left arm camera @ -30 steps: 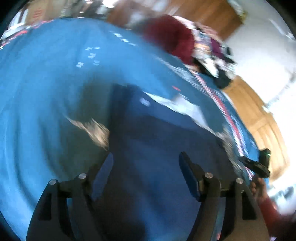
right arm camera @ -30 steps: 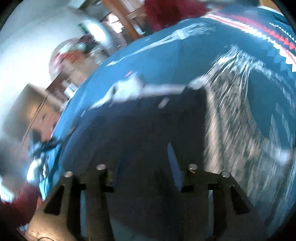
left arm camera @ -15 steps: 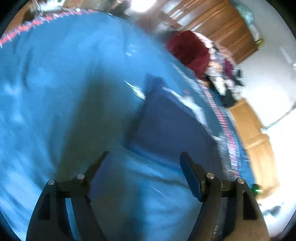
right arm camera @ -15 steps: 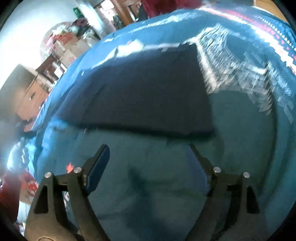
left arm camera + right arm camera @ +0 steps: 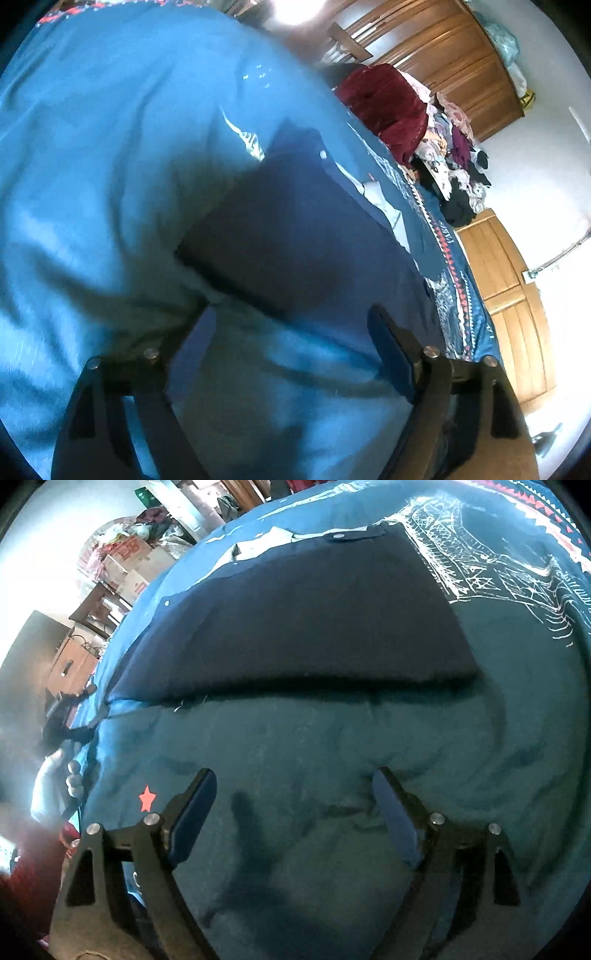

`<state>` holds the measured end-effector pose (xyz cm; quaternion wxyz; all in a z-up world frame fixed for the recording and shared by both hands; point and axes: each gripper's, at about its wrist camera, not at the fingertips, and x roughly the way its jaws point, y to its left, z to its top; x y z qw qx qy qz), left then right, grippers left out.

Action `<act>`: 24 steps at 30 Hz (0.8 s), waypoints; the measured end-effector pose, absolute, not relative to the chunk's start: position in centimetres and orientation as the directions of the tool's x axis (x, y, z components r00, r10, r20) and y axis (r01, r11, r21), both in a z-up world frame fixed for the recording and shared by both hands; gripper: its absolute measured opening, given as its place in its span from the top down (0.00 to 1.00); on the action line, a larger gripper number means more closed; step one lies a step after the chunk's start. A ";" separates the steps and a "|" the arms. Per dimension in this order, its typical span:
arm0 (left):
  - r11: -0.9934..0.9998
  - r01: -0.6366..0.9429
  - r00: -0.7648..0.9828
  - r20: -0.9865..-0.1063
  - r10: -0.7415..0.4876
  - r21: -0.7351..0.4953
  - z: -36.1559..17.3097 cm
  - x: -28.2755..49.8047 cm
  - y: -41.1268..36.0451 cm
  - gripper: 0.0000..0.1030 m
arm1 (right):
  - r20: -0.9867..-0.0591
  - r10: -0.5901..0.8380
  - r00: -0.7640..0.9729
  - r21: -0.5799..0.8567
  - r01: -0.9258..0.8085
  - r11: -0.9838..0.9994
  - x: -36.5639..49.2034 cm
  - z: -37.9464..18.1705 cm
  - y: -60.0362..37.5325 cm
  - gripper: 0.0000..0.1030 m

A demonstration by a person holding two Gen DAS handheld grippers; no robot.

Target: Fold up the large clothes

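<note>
- Left wrist view: the left claw (image 5: 291, 339) is spread wide and pinching nothing; its two dark fingers frame bare teal cloth at 6 o'clock.
- The folded dark navy fabric garment (image 5: 295, 236) lies flat at the centre of the view, on the teal bedspread with the white-and-red patterned border (image 5: 110, 155). Its near edge sits just beyond the fingertips, apart from them.
- At 1 o'clock, a dark red velvety cushion (image 5: 384, 99) and a heap of mixed loose clothes (image 5: 454, 162) lie at the bed's far side, in front of the brown wooden wardrobe (image 5: 454, 48).
- Right wrist view: the right claw (image 5: 293, 805) is likewise spread and empty, hovering low over the bedspread (image 5: 332, 757) at 6 o'clock.
- The garment (image 5: 303, 616) fills 12 o'clock as a neat rectangle with a thick near fold; pale lining shows at its far edge.
- A hand on the other tool (image 5: 72, 775) shows at 9 o'clock.
- Judgement: the fold on this piece appears finished or nearly so. The next move probably calls either for a final fold, both claws closing on one edge, or for setting it aside and fetching another from the heap.
- Pose: both tools are tilted downward toward the bed, short of the garment.
</note>
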<state>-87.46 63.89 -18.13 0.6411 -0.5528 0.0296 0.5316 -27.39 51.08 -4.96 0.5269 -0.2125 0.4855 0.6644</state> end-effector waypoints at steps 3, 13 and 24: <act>-0.155 -0.687 0.445 -0.580 0.683 -0.710 -17.9 -87.4 65.2 0.18 | -0.805 0.489 -0.336 0.393 -0.920 0.015 -28.1 -4.9 51.1 0.15; -0.318 -0.679 0.358 -0.677 0.643 -0.662 -18.9 -86.5 66.2 0.20 | -0.804 0.490 -0.337 0.392 -0.920 0.010 -28.4 -5.3 51.5 0.09; -0.345 -0.696 0.270 -0.675 0.687 -0.629 -18.7 -85.1 68.8 0.09 | -0.795 0.513 -0.324 0.361 -0.932 -0.030 -28.9 -5.5 51.4 0.06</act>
